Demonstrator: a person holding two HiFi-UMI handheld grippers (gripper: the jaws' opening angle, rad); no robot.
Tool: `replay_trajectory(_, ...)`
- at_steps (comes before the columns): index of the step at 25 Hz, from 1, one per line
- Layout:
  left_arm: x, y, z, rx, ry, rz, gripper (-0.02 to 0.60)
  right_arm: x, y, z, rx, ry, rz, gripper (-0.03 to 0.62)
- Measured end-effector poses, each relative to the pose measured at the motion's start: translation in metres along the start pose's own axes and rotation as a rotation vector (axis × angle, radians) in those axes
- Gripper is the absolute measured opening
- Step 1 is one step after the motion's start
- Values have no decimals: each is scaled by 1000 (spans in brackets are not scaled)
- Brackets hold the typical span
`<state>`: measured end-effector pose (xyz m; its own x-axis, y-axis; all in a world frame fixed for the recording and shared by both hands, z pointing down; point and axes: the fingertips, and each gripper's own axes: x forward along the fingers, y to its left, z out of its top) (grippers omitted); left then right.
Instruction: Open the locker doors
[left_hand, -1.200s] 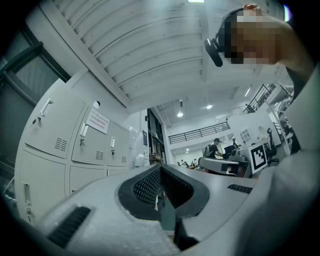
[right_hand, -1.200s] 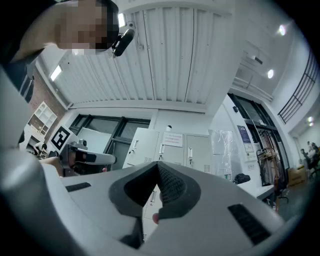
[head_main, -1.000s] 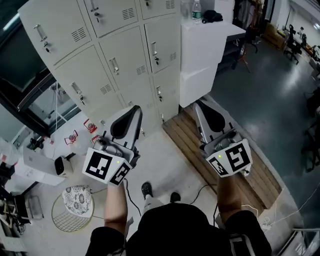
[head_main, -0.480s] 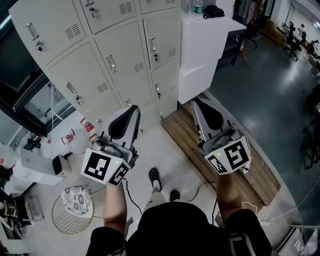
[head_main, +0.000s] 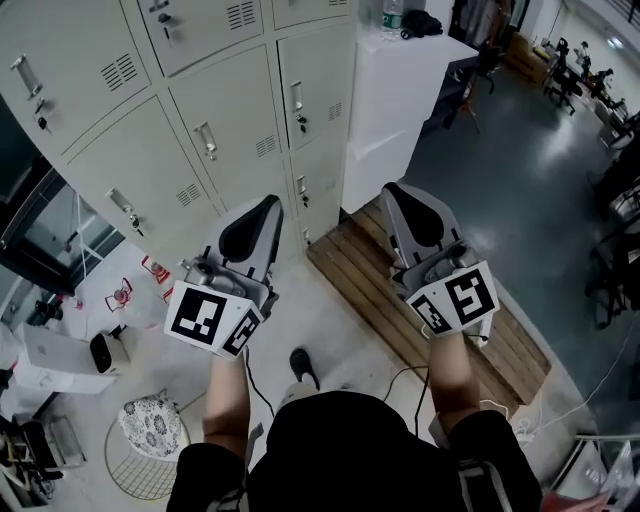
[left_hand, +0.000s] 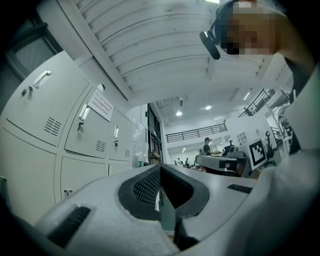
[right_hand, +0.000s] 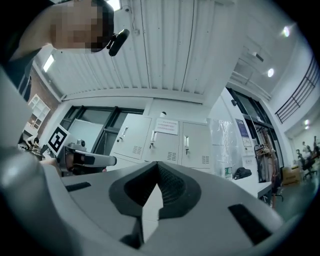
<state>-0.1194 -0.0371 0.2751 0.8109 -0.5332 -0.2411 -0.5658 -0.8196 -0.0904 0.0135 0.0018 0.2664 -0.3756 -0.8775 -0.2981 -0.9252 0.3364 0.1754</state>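
Closing in on the locker doors (head_main: 240, 110), nearer ahead-left than a second ago, all closed. Carrying left gripper (head_main: 262, 208) and right gripper (head_main: 400, 195) pinched together, empty. Approaching only; touching no handle (head_main: 207, 140) yet.

Pale floor (head_main: 308, 312) with a slatted wooden platform (head_main: 365, 285) and a round wire basket (head_main: 140, 478) on it
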Motion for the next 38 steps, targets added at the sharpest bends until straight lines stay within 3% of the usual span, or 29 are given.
replay_trajectory(8,36,62,-10,71,-4,-67,18,78,-3,-15,-38,3,-34,5)
replay_trajectory(16,60,118,-5,46,-33,-102,18,136,-7,-16,-61,-11,-58,4)
replay_trajectory(23,80,136,-2,61,-40,-116,20,166,-21,-17,-65,-10,-52,3)
replay_trajectory(29,100,147,-8,68,-17,-88,20,194,-41,-21,-42,-36,-9,3)
replay_trajectory(38,162,160,12,150,-30,-4,20,240,-97,-15,-9,-97,86,3)
